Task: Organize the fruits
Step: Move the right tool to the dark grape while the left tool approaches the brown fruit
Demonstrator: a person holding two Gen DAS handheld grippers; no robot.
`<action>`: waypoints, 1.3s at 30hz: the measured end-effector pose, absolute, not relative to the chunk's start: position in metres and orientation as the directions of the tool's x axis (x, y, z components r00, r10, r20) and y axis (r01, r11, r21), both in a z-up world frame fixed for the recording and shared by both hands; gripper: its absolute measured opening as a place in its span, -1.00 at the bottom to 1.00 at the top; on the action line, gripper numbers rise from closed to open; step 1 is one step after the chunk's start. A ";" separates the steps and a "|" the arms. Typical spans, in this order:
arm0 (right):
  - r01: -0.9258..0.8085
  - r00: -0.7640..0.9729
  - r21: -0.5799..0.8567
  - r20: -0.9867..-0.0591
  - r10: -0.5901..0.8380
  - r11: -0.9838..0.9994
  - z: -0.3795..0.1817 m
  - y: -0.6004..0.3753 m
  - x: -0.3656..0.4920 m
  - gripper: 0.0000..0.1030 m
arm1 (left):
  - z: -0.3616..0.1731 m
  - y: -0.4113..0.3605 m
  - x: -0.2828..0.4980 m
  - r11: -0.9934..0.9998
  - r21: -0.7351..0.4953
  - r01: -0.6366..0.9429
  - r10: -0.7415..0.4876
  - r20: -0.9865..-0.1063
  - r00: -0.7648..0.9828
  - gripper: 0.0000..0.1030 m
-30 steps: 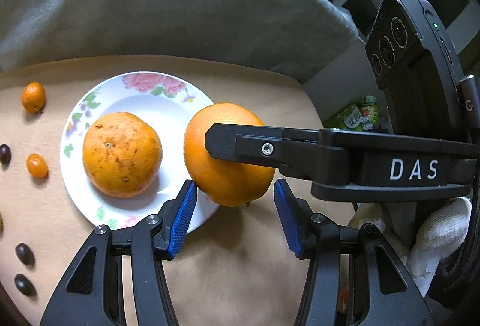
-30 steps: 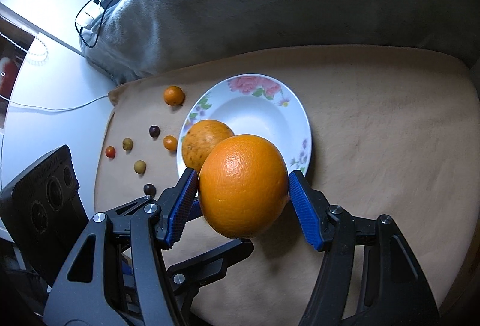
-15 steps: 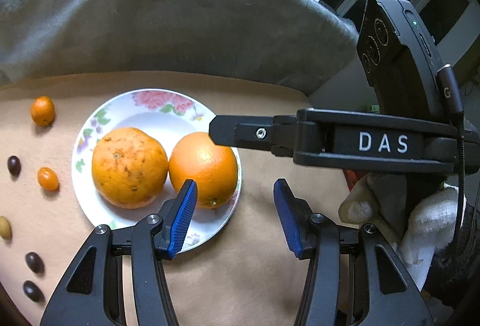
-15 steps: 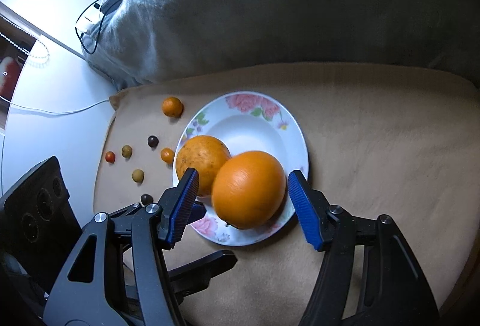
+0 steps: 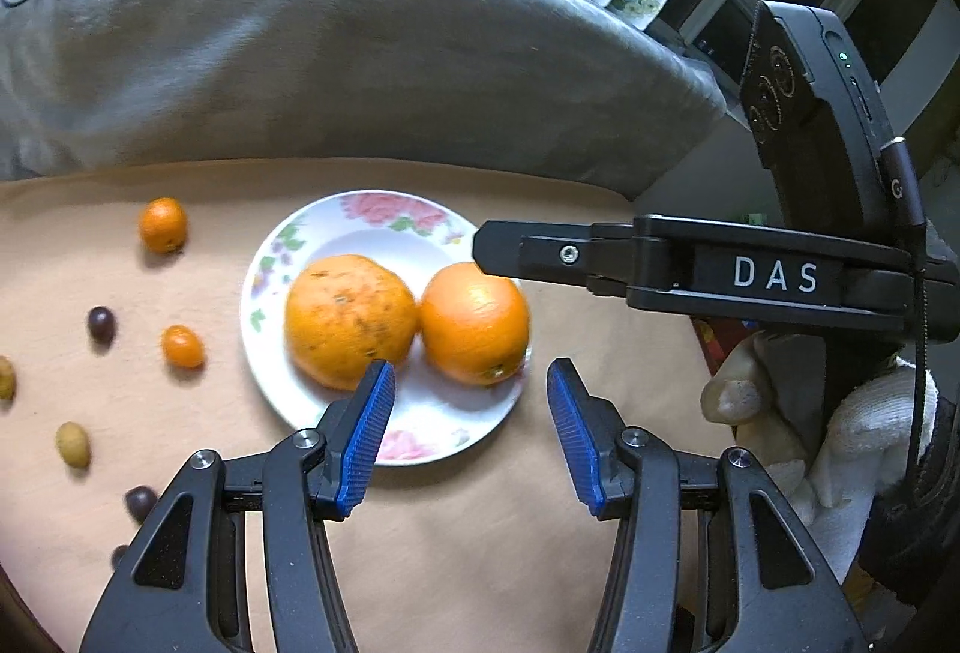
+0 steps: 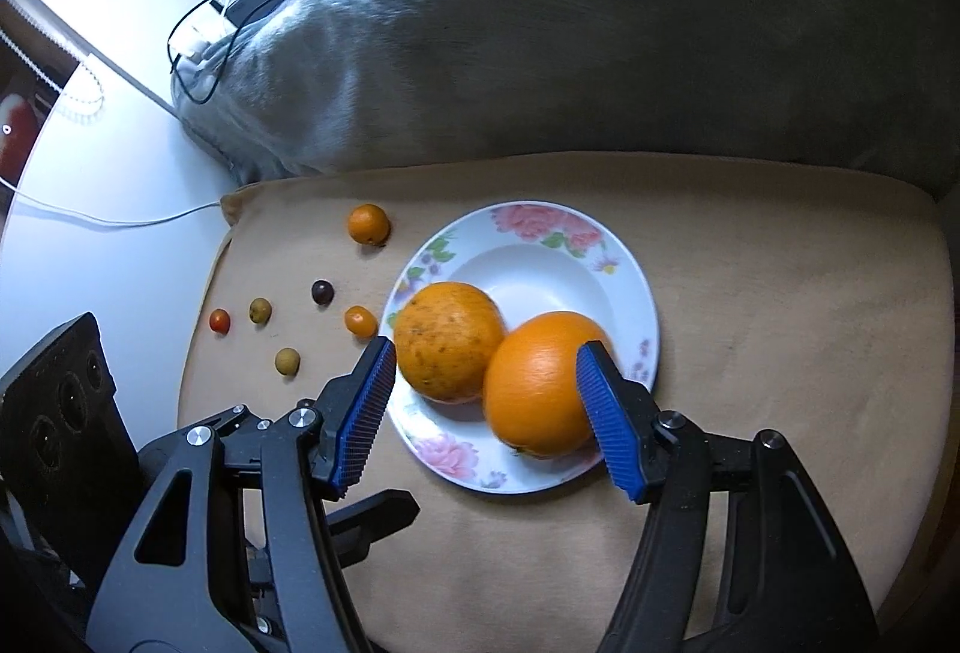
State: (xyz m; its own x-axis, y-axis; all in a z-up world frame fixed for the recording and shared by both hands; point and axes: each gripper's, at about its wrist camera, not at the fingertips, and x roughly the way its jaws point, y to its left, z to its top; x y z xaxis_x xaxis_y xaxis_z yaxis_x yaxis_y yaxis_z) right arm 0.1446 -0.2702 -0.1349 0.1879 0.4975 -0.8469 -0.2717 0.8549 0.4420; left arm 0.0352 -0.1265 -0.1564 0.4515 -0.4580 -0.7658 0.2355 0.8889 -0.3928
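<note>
A white floral plate (image 5: pixel 360 221) (image 6: pixel 624 287) sits on a tan cloth. On it lie a speckled orange (image 5: pixel 350 320) (image 6: pixel 449 341) and a smooth orange (image 5: pixel 475 321) (image 6: pixel 540 383), side by side and touching. My left gripper (image 5: pixel 469 425) is open and empty, just in front of the plate. My right gripper (image 6: pixel 483 413) is open, raised above the plate's near side; its right finger overlaps the smooth orange in the right wrist view. Its finger crosses the left wrist view (image 5: pixel 690 275) at the right.
Left of the plate lie two small orange fruits (image 5: pixel 162 225) (image 5: pixel 182 346), dark grapes (image 5: pixel 101 324) and pale ones (image 5: pixel 73 445). A grey cushion (image 5: pixel 336 53) rises behind. Cables (image 6: pixel 198 47) and a white table (image 6: pixel 90 125) lie at the far left.
My right gripper opened and let the smooth orange down onto the plate beside the speckled one. Both grippers drew back and up from the plate.
</note>
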 end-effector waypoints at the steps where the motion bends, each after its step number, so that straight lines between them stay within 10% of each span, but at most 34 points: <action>1: -0.278 0.190 0.436 -0.848 0.494 0.856 -0.133 -0.265 0.143 0.28 | -0.155 -0.121 0.033 0.891 -0.389 0.232 -0.453 -0.766 0.455 -0.01; 39: -0.608 0.066 0.300 -0.904 0.423 0.735 -0.164 -0.068 0.145 0.28 | -0.212 0.112 0.024 0.937 -0.263 -0.228 -0.127 -0.868 0.480 -0.01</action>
State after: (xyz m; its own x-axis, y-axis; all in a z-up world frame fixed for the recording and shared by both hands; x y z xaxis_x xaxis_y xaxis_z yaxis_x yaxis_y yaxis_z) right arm 0.1451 -0.0682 -0.1638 0.0657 0.4229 -0.9038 -0.6081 0.7351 0.2998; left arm 0.0239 0.1118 -0.2122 0.4796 -0.1270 -0.8682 -0.2280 0.9374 -0.2631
